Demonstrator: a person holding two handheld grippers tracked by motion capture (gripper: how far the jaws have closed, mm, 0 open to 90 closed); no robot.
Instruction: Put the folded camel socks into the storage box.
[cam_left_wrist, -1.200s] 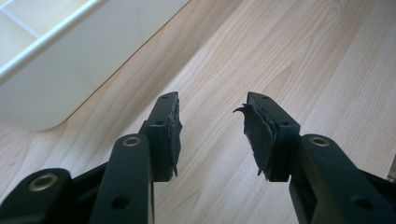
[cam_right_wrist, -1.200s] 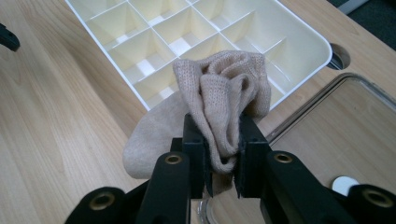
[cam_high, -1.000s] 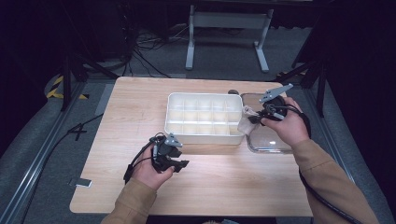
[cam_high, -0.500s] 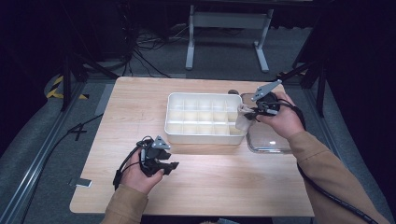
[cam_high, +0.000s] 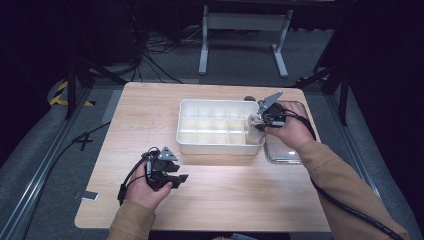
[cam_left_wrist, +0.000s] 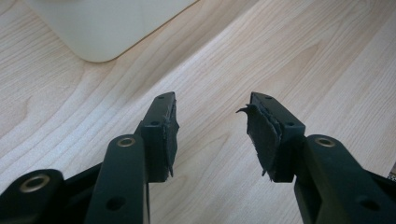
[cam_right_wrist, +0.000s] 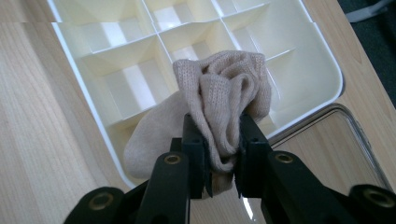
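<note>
A white divided box (cam_high: 215, 126) stands in the middle of the wooden table (cam_high: 150, 110). My right gripper (cam_high: 256, 120) hangs over its right end, shut on a bunched beige sock (cam_right_wrist: 219, 100) that droops over the box's near corner compartments (cam_right_wrist: 126, 81). In the high view the sock (cam_high: 254, 134) shows pale below the jaws. My left gripper (cam_high: 176, 180) rests low over the bare table near the front left, open, with nothing between its pads (cam_left_wrist: 169, 135). A corner of the box (cam_left_wrist: 107, 23) lies ahead of it.
A clear shallow tray (cam_high: 286, 150) sits right of the box, under my right hand; its rim (cam_right_wrist: 345, 135) shows in the right gripper view. Bare wood stretches left of and in front of the box. Metal stands and cables lie on the dark floor beyond.
My right gripper has carried the sock left from over the clear tray to the box's right end. My left gripper has drawn back toward the table's front left.
</note>
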